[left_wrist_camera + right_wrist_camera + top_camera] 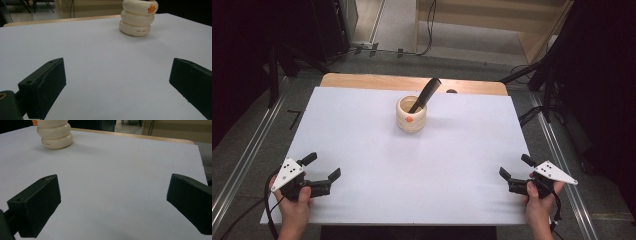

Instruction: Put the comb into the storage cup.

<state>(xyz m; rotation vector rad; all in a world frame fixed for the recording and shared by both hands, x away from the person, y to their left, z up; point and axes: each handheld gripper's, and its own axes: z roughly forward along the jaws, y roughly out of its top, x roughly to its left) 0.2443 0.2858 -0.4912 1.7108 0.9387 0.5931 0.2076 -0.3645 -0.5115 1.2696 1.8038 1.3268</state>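
1. A cream ribbed holder [411, 114] stands upright near the middle of the surface's [362, 130] far edge, an orange mark on its side.
2. A black comb-like tool [425, 94] leans out of it, tilted toward the far right.
3. The holder lies well ahead of both sets of jaws, touching neither.
4. The left gripper [323, 172], near the near left corner, has its jaws spread wide and empty.
5. The right gripper [514, 168], near the near right corner, is likewise agape, gripping nothing.
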